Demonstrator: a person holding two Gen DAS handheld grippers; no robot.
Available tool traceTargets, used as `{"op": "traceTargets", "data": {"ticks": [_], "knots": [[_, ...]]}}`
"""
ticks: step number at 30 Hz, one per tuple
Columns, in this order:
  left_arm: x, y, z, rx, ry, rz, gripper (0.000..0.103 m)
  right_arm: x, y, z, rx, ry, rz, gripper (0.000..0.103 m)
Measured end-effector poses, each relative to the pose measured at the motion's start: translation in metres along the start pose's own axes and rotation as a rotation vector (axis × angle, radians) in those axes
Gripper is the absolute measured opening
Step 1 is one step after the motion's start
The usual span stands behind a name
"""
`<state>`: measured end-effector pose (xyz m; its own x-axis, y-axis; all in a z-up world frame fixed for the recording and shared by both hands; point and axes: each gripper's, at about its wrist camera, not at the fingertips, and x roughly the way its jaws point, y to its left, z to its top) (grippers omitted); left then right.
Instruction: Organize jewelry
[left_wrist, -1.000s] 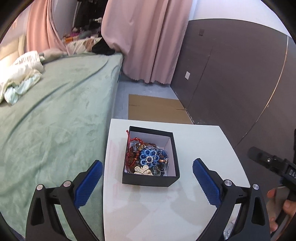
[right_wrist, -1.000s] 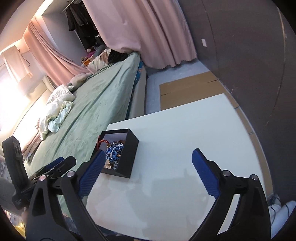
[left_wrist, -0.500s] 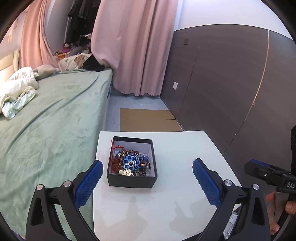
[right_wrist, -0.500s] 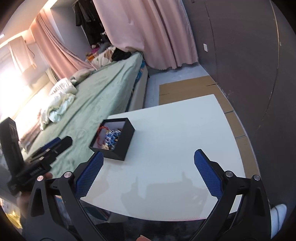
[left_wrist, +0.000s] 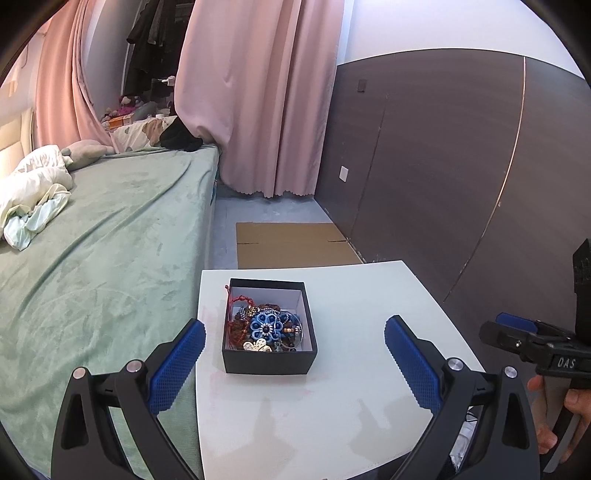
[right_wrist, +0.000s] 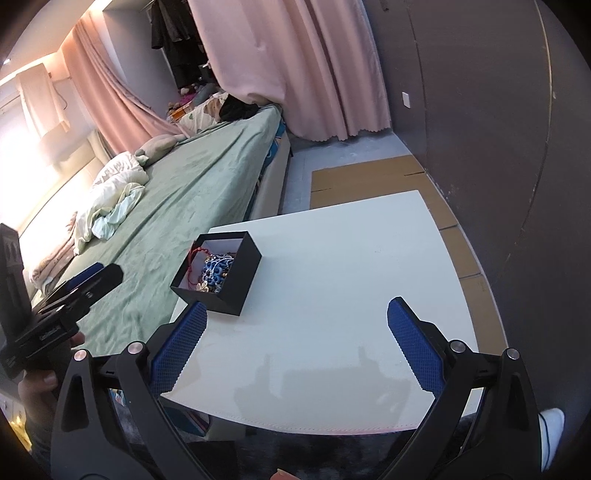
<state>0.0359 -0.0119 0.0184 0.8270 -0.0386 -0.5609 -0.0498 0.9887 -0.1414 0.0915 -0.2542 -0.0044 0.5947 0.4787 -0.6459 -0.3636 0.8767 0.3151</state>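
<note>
Left wrist view, box (left_wrist: 269, 363) nearer, grippers wide.

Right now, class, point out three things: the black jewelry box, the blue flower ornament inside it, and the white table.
black jewelry box (left_wrist: 269, 363), left wrist view, near outer wall.
blue flower ornament (left_wrist: 266, 327), left wrist view, its centre.
white table (right_wrist: 351, 280), right wrist view, bare top.

Both grippers repositioned relative to jewelry box

Left gripper (left_wrist: 294, 345) has drawn back from the box (left_wrist: 269, 325), then neared; right gripper (right_wrist: 295, 332) has withdrawn, box off its left finger.
</note>
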Motion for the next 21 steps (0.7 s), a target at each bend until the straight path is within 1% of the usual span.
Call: {"op": "traceTargets", "data": {"ticks": [4,6,13,21], "knots": [[0.0020,0.0000,-0.0009,-0.001,0.020,-0.012,0.094,-0.0021,-0.0024,0.0020,0.036,-0.009,0.032,0.098],[0.0023,0.0009,-0.0010,-0.009,0.029,-0.030,0.094,-0.0033,-0.0008,0.0029,0.025,-0.013,0.027,0.098],[-0.0013,0.0016,-0.0016,-0.018,0.019,-0.027,0.094,-0.0067,-0.0018,0.0030,0.017,-0.022,0.021,0.098],[-0.0006,-0.0064,-0.0043,0.004,0.029,-0.035,0.094,-0.0101,-0.0059,0.0036,0.030,-0.030,0.026,0.098]]}}
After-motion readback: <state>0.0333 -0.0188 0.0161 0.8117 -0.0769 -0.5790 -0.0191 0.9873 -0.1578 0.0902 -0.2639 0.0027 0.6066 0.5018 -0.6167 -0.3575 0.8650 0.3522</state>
